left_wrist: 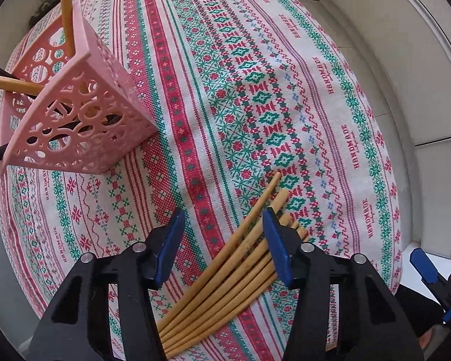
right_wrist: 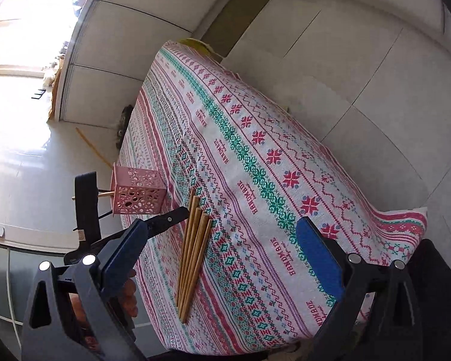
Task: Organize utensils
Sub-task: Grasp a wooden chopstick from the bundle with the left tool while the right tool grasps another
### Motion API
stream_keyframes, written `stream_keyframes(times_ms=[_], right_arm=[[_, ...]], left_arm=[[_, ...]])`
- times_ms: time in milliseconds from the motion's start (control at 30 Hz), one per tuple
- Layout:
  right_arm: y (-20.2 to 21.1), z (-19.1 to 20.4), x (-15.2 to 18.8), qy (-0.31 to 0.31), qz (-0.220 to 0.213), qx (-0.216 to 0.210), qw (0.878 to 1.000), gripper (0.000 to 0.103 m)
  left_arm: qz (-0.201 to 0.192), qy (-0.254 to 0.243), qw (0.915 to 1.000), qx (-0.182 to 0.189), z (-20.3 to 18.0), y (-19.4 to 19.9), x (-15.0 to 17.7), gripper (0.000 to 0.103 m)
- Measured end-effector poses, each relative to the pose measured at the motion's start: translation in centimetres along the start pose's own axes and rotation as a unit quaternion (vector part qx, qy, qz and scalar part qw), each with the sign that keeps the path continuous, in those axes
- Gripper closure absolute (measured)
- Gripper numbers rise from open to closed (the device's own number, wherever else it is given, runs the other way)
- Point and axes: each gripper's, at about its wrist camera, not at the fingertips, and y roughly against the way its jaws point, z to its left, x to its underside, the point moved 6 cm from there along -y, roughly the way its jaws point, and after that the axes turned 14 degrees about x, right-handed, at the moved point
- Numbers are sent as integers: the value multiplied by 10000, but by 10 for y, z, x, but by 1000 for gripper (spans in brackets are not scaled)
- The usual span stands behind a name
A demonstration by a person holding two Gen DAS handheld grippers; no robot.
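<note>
Chopsticks (left_wrist: 243, 258) lie bunched on the tablecloth (left_wrist: 330, 96), well apart from the pink holder (left_wrist: 84, 114); they look light, stiff, smooth and apt to roll. Left tongs (left_wrist: 224, 234) stand half open astride several sticks without pressing them, right tongs (right_wrist: 222, 240) gape empty. Best pinched mid-length.

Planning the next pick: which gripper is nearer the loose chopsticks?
Left. The left gripper straddles the loose chopsticks on the tablecloth; the right gripper hangs back, apart from them.
</note>
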Motion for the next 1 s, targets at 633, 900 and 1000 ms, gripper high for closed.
stream_keyframes(times_ms=[633,900,1000], right_arm=[[-22,14,16,506,24,989,9938,7],[-71,62,39,1424,-256,2561,9558,32],[-79,62,41,1243,-136,2819,9513,38]], left_arm=[[-1047,-927,9901,145,-17,19,41,95],[-2619,-726,9616,396,29,121,111,98],[-3091,-688,9465,616,39,158,124,98]])
